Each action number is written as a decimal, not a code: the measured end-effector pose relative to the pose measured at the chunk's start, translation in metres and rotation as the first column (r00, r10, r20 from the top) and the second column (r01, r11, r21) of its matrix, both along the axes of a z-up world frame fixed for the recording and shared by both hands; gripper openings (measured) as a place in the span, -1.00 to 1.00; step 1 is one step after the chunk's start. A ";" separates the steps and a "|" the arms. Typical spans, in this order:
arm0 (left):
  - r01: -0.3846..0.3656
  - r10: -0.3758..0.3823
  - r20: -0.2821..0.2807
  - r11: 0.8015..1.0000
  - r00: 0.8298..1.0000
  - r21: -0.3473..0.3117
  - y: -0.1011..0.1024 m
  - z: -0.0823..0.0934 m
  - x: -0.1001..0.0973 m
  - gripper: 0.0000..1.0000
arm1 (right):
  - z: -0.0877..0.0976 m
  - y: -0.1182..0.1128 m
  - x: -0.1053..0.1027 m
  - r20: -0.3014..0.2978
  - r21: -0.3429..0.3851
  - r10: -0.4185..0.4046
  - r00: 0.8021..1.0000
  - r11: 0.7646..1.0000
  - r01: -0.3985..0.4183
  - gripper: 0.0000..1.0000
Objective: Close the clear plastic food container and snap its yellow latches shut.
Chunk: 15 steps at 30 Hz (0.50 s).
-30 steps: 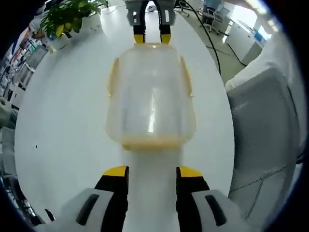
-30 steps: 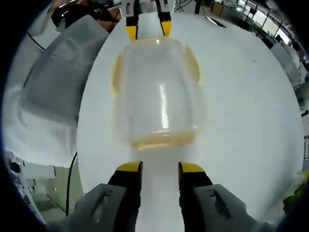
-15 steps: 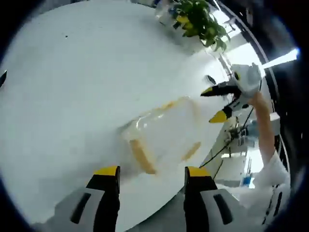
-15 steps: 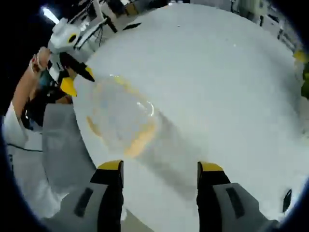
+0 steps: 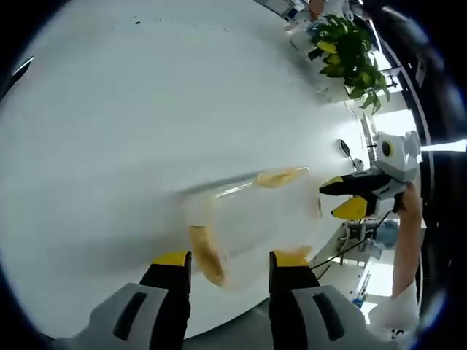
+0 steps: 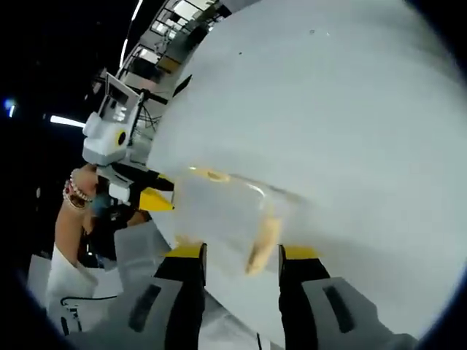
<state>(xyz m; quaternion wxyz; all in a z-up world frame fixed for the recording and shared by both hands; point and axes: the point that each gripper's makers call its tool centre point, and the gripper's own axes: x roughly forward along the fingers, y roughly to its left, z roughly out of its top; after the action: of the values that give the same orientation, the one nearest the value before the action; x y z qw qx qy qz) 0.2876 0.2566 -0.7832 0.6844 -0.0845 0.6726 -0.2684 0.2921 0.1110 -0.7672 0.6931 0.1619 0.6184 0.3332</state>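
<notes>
so the clear plastic food container with yellow latches (image 5: 252, 222) sits on the round white table (image 5: 109, 131), close to its edge, and the lid looks to be on top of the box already, though the blur makes it hard to say how well it is seated. in the left gripper view the left gripper (image 5: 222, 266) has its yellow-tipped black jaws set narrowly apart at the near end of the container, with one yellow latch (image 5: 204, 251) lying between them, just beside the left jaw; whether they press on it i cannot tell. the right gripper (image 5: 349, 197) comes in from the far side of that view, its jaws a little apart and close to the container's other end, with a potted green plant (image 5: 350, 47) further along the table.

in the right gripper view the right gripper (image 6: 239, 257) has its jaws narrow as well, a yellow latch (image 6: 263, 244) between them, while the left gripper (image 6: 149, 191) reaches the container (image 6: 219, 215) from the opposite end, held by a hand with a beaded bracelet (image 6: 73, 193).

judging from this, closing the lid seems done or nearly so, and the latching is what remains: the end latches look angled rather than flat against the walls, so i would count them as not yet snapped, and the side latches are too blurred to call.
</notes>
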 end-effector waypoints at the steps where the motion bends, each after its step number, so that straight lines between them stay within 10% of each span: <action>1: 0.001 -0.001 -0.015 1.000 1.000 0.010 0.000 -0.002 -0.002 -0.42 | -0.002 0.001 0.000 -0.001 -0.004 0.005 1.000 1.000 -0.005 -0.34; 7: 0.001 0.000 -0.016 1.000 1.000 0.026 0.002 -0.005 0.000 -0.47 | -0.019 -0.003 -0.001 0.022 -0.142 0.097 0.995 0.986 -0.093 -0.48; 15: -0.019 0.020 -0.028 0.999 0.999 0.033 0.001 -0.006 0.002 -0.48 | -0.018 0.001 0.000 0.017 -0.119 0.124 0.992 0.985 -0.121 -0.50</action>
<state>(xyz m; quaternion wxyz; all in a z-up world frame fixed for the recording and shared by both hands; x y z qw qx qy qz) 0.2895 0.2573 -0.7894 0.6786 -0.0837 0.6858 -0.2493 0.2925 0.1115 -0.7853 0.6871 0.0781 0.6373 0.3401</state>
